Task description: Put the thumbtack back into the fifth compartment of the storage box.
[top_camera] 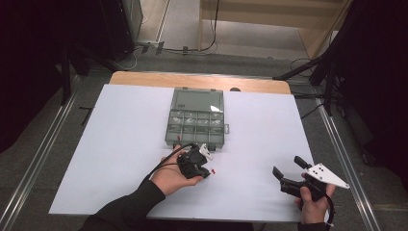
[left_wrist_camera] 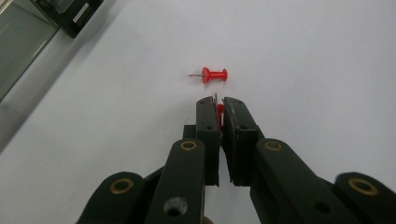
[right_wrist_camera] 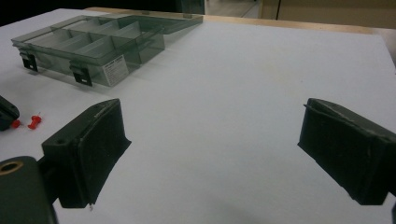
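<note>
A red pushpin (left_wrist_camera: 215,74) lies on its side on the white sheet (top_camera: 120,144), just beyond my left gripper (left_wrist_camera: 217,103). That gripper is shut on a second red pushpin (left_wrist_camera: 220,112), which is pinched between the jaw tips. From above, the left gripper (top_camera: 206,172) sits just in front of the clear compartment box (top_camera: 196,126), with the loose pin (top_camera: 213,170) at its tip. My right gripper (right_wrist_camera: 219,149) stands open with nothing between its jaws, low over the sheet at the front right (top_camera: 287,165). The right gripper view catches both pins (right_wrist_camera: 33,121) at its far left.
The box's lid (top_camera: 197,100) lies open toward the back, and its latches (right_wrist_camera: 81,74) face the front. A bare wooden table edge (top_camera: 144,78) runs behind the sheet. Metal rails (top_camera: 346,159) flank the table, with cables on the floor beyond.
</note>
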A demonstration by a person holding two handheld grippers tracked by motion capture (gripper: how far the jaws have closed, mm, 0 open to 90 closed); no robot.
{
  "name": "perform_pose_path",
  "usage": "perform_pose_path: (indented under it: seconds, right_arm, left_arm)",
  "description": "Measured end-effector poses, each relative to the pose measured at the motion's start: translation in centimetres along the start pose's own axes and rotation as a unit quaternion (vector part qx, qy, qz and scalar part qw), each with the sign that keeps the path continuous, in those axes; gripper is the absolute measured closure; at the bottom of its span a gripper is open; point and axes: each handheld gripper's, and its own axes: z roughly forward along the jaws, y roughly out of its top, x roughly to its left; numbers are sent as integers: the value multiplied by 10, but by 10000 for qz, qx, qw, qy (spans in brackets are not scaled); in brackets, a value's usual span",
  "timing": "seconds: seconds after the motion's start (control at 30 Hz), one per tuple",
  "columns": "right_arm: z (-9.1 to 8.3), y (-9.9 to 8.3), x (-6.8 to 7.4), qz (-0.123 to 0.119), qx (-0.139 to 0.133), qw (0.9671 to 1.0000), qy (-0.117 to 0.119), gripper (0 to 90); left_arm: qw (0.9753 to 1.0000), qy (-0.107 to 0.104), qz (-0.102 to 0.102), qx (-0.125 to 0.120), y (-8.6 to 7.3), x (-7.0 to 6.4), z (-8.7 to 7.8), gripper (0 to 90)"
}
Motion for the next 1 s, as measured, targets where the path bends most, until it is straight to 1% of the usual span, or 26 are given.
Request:
perform_pose_path:
  seconds: [0.1, 0.3, 0.33, 0.37, 0.4, 0.47, 0.5, 0.53, 0.67, 0.73, 1.0]
  right_arm:
    - [0, 0, 0, -40, -13, 10000, 7, 75]
    - [0, 0, 0, -41, -22, 10000, 8, 75]
    - [0, 0, 0, -43, -23, 10000, 7, 75]
    - [0, 0, 0, -42, -23, 10000, 5, 75]
    - [0, 0, 0, -39, -15, 10000, 10, 74]
    - [0, 0, 1, -41, -17, 10000, 7, 74]
    - [0, 0, 0, -52, -19, 10000, 5, 75]
    - [0, 0, 1, -37, -12, 10000, 4, 75]
    - [0, 0, 1, -42, -2, 10000, 6, 75]
    - [0, 0, 2, -4, 12, 10000, 22, 74]
    - [0, 0, 1, -17, 21, 10000, 14, 75]
  left_arm:
    - [10000, 1, -20, -44, 0, 1, -2, 851]
    - [10000, 30, -32, -71, 0, 4, -7, 851]
    - [9999, 37, -100, -131, -1, 4, -7, 850]
    - [9998, 35, -112, -139, -1, 5, -9, 851]
    - [9999, 45, -83, -120, -1, 6, -9, 851]
    - [9998, 50, -125, -163, -2, 7, -11, 850]
    - [9998, 49, -91, -148, -2, 8, -12, 850]
    - [9998, 47, -139, -166, -2, 8, -13, 850]
    - [9998, 65, -110, -177, -3, 12, -16, 850]
    - [9997, 76, -141, -183, -3, 13, -18, 850]
    - [9995, 108, -187, -220, -4, 19, -25, 850]
